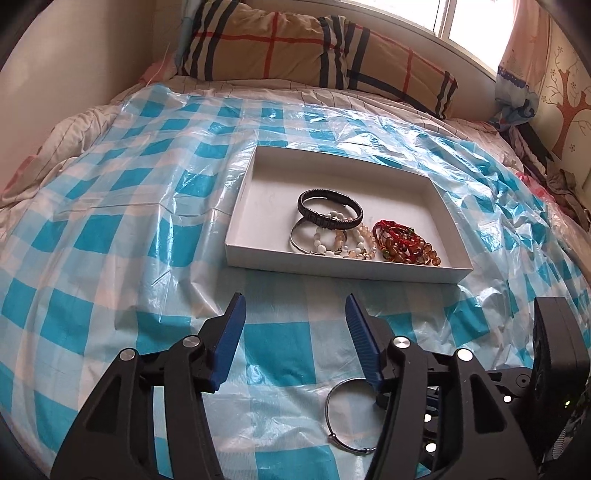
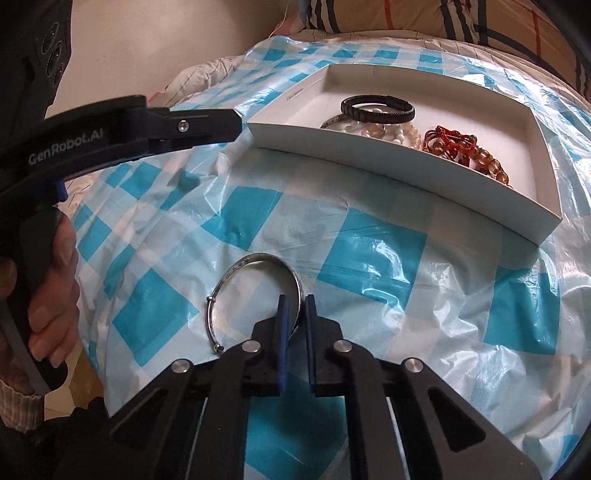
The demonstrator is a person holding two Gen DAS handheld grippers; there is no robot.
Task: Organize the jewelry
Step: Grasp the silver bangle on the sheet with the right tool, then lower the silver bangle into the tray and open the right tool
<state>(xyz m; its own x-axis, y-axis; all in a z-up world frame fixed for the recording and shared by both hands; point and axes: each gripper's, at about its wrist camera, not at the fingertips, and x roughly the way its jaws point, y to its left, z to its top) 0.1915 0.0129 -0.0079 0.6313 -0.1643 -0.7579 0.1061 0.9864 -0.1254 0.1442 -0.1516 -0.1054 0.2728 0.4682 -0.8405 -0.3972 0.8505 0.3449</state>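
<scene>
On the checked sheet (image 2: 369,243), right fingers (image 2: 309,306) clamp the bangle (image 2: 255,260); left fingers (image 1: 232,325) apart.

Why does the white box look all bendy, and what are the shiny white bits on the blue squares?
Left wrist view: the fisheye lens curves the bed and white box, and the window is washed out bright. Right wrist view: the box's near wall bows more strongly; daylight glares off the crinkly plastic sheet; the silver bangle stays sharp.
</scene>
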